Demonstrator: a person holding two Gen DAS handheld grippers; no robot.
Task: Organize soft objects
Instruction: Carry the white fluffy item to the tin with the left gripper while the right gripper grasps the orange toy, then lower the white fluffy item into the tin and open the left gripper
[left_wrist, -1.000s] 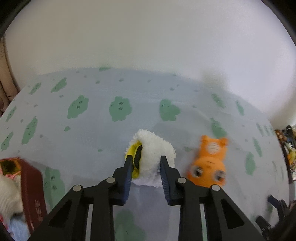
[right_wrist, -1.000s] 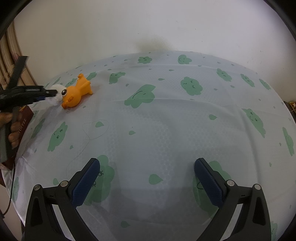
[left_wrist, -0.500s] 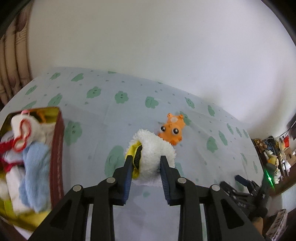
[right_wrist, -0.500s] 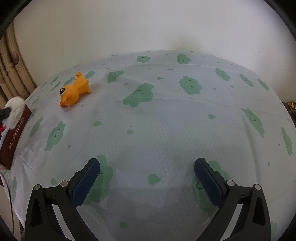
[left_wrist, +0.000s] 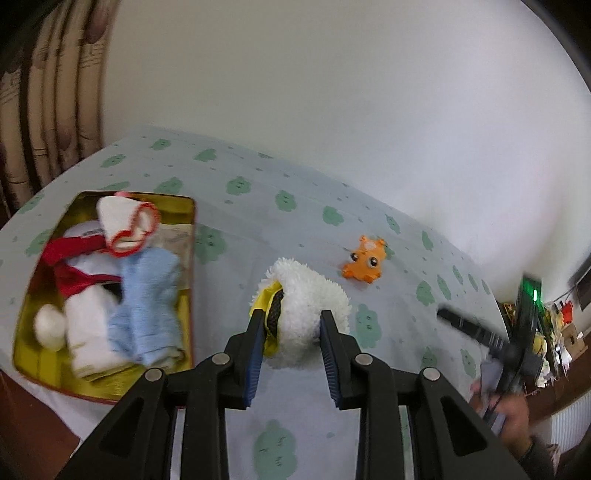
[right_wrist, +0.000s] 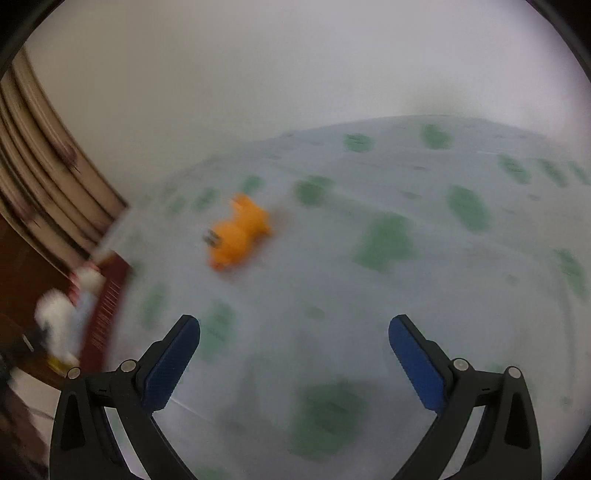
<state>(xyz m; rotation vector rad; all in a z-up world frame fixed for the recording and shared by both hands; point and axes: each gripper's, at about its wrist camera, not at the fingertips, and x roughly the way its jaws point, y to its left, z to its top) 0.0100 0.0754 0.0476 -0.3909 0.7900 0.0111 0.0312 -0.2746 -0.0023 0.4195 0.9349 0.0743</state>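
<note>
Soft objects already fill the gold tin (left_wrist: 184, 206) at the left edge of the surface (left_wrist: 280, 229): a white cloth with red trim (left_wrist: 123, 225), a white plush with a red ribbon (left_wrist: 86, 314) and a light blue towel (left_wrist: 147, 306) lie packed side by side in it. Just right of the tin, the left gripper (left_wrist: 291, 325) holds its jaws clamped on a fluffy white item with a yellow and black part (left_wrist: 306, 314), raised above the cloud-print cloth. Further right, nearer the far edge, an orange plush toy (left_wrist: 364, 264) lies alone on the cloth. The right gripper (right_wrist: 293, 332) hangs over the surface with its jaws wide apart and nothing between them; its view is blurred.
</note>
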